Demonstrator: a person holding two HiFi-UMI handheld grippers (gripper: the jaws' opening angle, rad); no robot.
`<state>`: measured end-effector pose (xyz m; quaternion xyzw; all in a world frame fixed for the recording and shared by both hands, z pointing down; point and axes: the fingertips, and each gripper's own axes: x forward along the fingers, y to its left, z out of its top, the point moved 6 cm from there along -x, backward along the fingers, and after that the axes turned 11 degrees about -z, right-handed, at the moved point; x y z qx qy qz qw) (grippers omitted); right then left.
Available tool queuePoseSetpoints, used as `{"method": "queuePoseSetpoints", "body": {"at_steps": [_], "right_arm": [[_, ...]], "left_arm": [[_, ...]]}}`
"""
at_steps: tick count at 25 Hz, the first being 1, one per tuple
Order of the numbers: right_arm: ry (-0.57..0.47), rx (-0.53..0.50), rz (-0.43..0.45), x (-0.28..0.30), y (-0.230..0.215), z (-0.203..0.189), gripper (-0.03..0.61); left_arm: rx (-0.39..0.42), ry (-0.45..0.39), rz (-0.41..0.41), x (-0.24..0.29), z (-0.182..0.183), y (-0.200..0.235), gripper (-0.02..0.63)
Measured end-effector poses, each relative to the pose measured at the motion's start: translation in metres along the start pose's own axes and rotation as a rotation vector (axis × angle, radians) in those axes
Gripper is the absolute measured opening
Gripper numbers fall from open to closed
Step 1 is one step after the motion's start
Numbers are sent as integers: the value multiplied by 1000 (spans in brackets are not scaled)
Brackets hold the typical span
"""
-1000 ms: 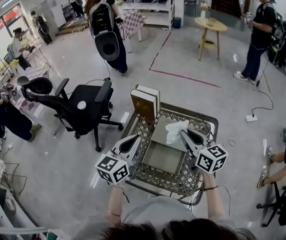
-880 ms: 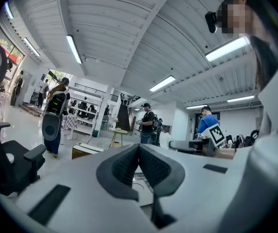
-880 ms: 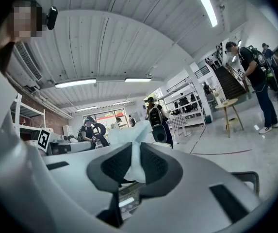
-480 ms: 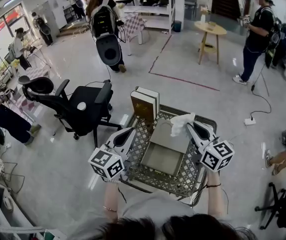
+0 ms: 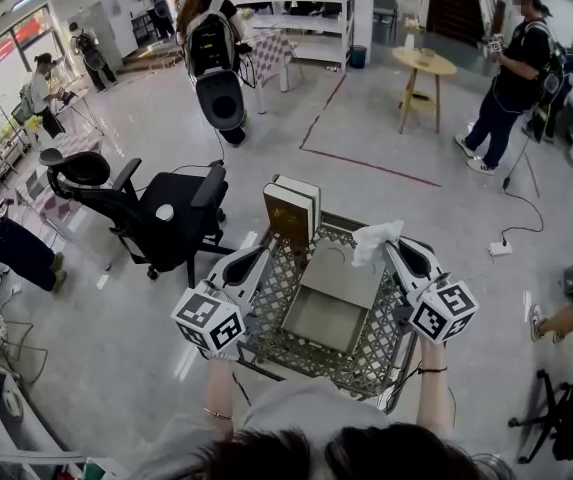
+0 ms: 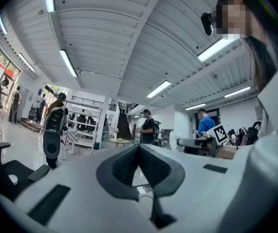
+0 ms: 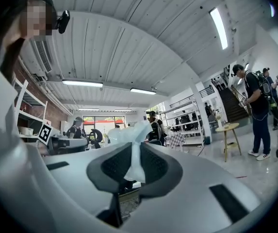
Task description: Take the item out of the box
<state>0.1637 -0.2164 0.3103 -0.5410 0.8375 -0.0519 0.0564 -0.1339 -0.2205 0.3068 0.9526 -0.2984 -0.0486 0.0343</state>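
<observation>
A flat grey box (image 5: pixel 326 308) lies open inside a metal mesh basket (image 5: pixel 366 373). My right gripper (image 5: pixel 394 246) is held above the basket's far right corner, shut on a crumpled white tissue (image 5: pixel 374 238) that hangs clear of the box. In the right gripper view the tissue (image 7: pixel 131 144) is pinched between the dark pads (image 7: pixel 153 166) and billows out past the tips. My left gripper (image 5: pixel 259 256) hovers over the basket's left rim. In the left gripper view the left gripper (image 6: pixel 139 147) has its jaws together with nothing between them.
A brown book-like case (image 5: pixel 291 208) stands upright at the basket's far left corner. A black office chair (image 5: pixel 161 213) is on the floor to the left. Several people stand around the room, and a round wooden table (image 5: pixel 422 63) is at the back.
My right gripper has lifted the tissue up and away from the box toward the far right. The left gripper has drifted a little left and outward.
</observation>
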Motion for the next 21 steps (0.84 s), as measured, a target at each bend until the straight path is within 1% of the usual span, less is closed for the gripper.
{"method": "queuePoseSetpoints", "body": {"at_steps": [21], "right_arm": [[-37,-43,-11,-6,1,5,69]], "left_arm": [[22,10,-28,8,4,-8,17]]}}
